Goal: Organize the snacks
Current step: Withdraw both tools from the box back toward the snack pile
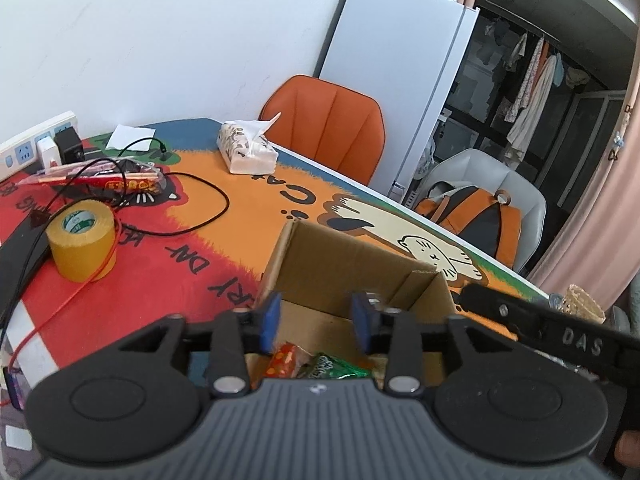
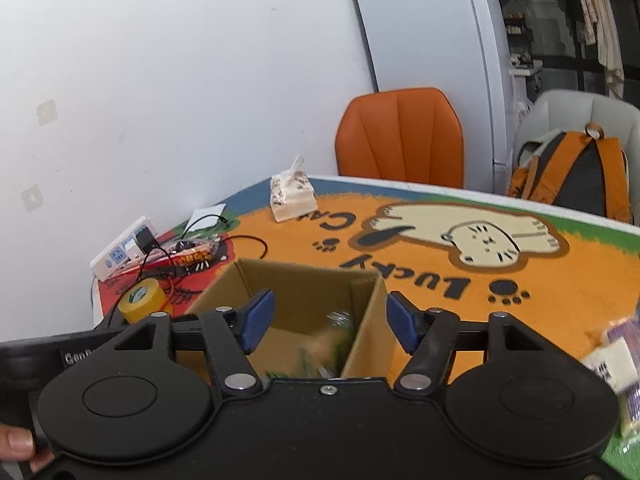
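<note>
An open cardboard box [image 1: 344, 264] stands on the cat-print tablecloth; it also shows in the right wrist view [image 2: 304, 284]. Inside lie an orange snack pack [image 1: 286, 360] and a green snack pack [image 1: 338, 368]; in the right wrist view the contents [image 2: 320, 352] are blurred. My left gripper [image 1: 316, 320] is open and empty just above the box's near side. My right gripper [image 2: 328, 320] is open and empty above the box. A purple and white snack pack [image 2: 618, 364] lies on the table at the right edge. A red snack bag [image 1: 116, 182] lies far left.
A yellow tape roll [image 1: 82, 240], black cables [image 1: 192, 200], a power strip [image 1: 36, 144] and a tissue pack [image 1: 246, 148] sit on the table's left and far side. An orange chair [image 1: 328, 120], a grey chair with a backpack [image 1: 472, 216] and a fridge [image 1: 400, 72] stand behind.
</note>
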The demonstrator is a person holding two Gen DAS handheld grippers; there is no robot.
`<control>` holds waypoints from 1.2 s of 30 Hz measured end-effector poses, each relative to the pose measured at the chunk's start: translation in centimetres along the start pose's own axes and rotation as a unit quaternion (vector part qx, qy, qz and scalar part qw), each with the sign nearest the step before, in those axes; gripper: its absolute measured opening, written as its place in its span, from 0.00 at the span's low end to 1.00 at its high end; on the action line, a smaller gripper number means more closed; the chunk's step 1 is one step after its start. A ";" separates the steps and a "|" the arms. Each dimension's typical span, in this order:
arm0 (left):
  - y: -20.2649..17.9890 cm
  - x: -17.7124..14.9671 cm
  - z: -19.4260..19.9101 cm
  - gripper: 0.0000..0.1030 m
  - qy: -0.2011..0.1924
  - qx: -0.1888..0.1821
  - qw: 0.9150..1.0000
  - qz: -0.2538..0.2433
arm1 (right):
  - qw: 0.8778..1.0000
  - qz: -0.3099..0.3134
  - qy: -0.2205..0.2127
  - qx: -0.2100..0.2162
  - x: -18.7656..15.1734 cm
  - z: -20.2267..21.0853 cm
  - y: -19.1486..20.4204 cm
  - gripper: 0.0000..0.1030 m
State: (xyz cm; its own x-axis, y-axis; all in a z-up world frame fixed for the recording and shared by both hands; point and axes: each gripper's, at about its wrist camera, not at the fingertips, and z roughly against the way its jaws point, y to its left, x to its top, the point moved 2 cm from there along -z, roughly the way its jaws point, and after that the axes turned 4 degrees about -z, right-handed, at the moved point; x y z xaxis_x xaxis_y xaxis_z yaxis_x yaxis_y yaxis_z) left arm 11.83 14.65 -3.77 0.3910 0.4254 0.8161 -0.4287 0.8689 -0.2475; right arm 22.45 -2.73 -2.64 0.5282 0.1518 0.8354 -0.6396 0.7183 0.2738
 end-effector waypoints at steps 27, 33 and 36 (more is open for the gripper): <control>-5.4 -1.8 1.6 0.85 0.005 -0.027 0.999 -0.039 | 0.996 -0.057 -0.010 -0.063 -2.3 6.2 -7.1 1.00; -7.6 -2.3 1.8 0.86 0.009 -0.044 0.998 -0.052 | 0.994 -0.076 -0.014 -0.079 -2.7 7.5 -9.3 1.00; -8.4 -2.5 1.9 0.86 0.009 -0.052 0.997 -0.057 | 0.992 -0.086 -0.016 -0.087 -2.9 8.1 -10.3 1.00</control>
State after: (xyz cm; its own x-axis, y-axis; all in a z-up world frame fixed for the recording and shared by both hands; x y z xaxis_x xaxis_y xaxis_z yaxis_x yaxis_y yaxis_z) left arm 12.92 5.81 -2.70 0.4465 0.3265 0.8331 -0.2944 0.9328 -0.2078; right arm 22.96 -16.05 -4.00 0.6014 -0.0031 0.7989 -0.4343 0.8381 0.3302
